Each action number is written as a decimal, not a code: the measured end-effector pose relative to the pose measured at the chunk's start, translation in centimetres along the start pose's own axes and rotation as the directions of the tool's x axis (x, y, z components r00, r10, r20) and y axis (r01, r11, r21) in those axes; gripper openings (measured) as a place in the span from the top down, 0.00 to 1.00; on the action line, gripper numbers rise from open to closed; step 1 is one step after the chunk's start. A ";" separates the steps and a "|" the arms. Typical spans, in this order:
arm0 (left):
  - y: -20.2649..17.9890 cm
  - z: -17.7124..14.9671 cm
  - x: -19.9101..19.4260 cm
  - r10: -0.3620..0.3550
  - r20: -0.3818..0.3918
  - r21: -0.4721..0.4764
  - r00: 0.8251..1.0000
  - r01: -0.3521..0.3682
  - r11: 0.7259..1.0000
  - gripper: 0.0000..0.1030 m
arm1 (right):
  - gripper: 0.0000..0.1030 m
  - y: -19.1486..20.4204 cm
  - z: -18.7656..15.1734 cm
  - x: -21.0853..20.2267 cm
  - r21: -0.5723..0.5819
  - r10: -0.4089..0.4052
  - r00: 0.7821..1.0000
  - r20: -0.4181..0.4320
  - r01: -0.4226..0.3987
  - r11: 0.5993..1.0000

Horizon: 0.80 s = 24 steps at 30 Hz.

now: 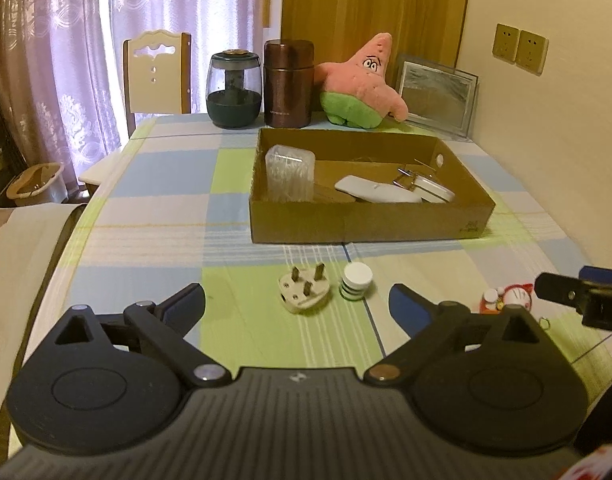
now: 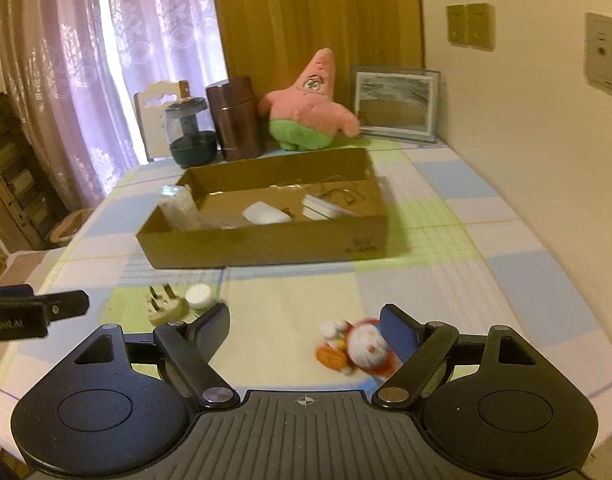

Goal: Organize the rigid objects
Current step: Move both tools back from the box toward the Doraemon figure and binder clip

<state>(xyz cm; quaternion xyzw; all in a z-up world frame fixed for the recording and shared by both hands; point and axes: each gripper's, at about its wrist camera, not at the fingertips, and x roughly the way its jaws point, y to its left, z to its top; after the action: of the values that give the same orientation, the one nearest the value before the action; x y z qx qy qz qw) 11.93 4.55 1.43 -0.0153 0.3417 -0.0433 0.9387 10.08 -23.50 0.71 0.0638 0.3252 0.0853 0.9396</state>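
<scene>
Plug (image 1: 302,293), small striped jar (image 1: 356,281) and cat figurine (image 2: 359,346) sat loose near the desk's (image 1: 242,332) front edge, short of the cardboard box (image 1: 369,224) mid-desk. Looked like a pick-next step: close on one and carry it boxward. Left gripper (image 1: 297,300) jaws stood wide and empty; right gripper (image 2: 306,326) jaws were open, holding nothing, with the figurine just beside the right jaw.

Both wrist views low over table (image 1: 154,216), facing shared cardboard box (image 1: 369,220)

One cardboard box (image 1: 369,222), one plug (image 1: 304,290), one striped white-capped jar (image 1: 355,282), one toy figure (image 2: 359,346) (blurred), two grippers.
</scene>
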 end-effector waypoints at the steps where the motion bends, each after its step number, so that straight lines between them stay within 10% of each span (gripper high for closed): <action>1: -0.2 -0.3 -0.2 0.000 0.001 0.002 1.000 0.000 1.000 0.06 | 0.23 -0.2 -0.4 -0.3 0.001 -0.009 1.000 0.000 0.009 1.000; 24: -4.9 -3.3 0.0 -0.053 -0.020 0.062 0.998 0.054 0.997 0.06 | 0.23 -4.4 -5.2 -2.4 0.042 -0.103 0.994 -0.037 0.105 0.994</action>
<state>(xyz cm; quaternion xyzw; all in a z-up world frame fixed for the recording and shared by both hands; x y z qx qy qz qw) 9.44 -0.35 -0.78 0.0055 0.3483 -0.0793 0.9340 5.55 -28.00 -2.66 0.0659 0.3462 0.0303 0.9353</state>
